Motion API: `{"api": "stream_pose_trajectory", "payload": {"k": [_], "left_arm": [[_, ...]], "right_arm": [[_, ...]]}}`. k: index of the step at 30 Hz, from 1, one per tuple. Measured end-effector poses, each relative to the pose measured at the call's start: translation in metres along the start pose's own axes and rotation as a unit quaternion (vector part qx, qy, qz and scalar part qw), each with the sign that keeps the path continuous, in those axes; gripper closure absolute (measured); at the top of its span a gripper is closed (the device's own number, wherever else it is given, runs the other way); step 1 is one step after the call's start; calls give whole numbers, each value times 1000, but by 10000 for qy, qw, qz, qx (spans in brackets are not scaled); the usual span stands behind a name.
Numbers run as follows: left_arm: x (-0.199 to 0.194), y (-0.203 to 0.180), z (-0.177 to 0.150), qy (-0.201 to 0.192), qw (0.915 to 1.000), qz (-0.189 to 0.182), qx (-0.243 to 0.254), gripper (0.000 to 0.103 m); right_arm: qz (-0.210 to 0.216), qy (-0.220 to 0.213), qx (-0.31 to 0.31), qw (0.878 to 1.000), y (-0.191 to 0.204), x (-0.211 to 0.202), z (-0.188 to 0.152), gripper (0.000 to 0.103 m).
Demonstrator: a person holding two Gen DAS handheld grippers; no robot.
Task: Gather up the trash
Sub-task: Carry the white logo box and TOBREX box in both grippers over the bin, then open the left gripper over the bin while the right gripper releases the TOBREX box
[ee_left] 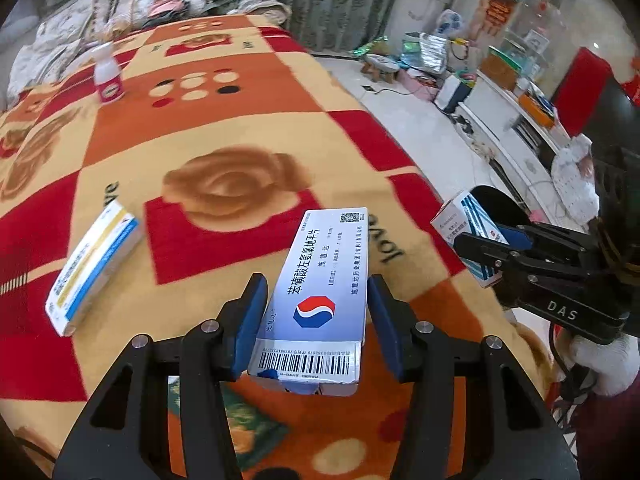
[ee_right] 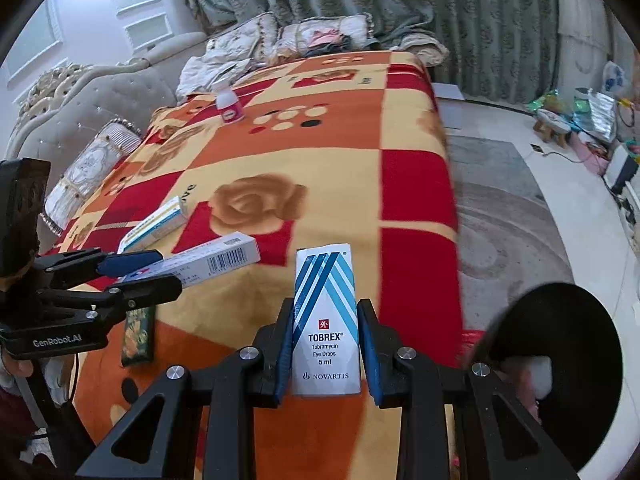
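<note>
Tablet box (ee_left: 320, 292) lengthwise, seemingly forward.

blanket (ee_left: 248, 128) centre open | obstacles: yellow-striped box (ee_left: 94, 264), bottle (ee_left: 107, 76)

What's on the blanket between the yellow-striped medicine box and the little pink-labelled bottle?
Nothing: in both wrist views, only bare patterned blanket separates the yellow-striped box from the bottle.
</note>
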State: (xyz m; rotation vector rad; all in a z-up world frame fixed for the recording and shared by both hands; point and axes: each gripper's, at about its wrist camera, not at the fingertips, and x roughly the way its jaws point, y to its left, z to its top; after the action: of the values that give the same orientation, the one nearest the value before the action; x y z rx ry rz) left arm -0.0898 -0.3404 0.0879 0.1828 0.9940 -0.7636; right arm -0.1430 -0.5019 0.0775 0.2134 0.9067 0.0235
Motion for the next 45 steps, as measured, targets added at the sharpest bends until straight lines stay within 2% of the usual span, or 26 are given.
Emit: {"api": "stream_pose_trajectory", "payload": {"k": [14, 29, 37, 45], "left_arm": [[17, -74, 19, 29, 9984, -346, 443, 54], [58, -153, 39, 249, 9939, -827, 684, 54], [77, -177, 43, 378, 9923, -938, 715, 54], [91, -183, 44, 481, 9918, -965, 680, 54]], "right_arm": [[-376, -131, 682, 9969, -74, -35, -33, 74], [-722, -131, 1374, 9878, -148, -56, -63, 74], [-775, -78, 1636, 9834, -172, -56, -73, 74], [-774, -34, 1723, 9820, -182, -52, -77, 74]]}}
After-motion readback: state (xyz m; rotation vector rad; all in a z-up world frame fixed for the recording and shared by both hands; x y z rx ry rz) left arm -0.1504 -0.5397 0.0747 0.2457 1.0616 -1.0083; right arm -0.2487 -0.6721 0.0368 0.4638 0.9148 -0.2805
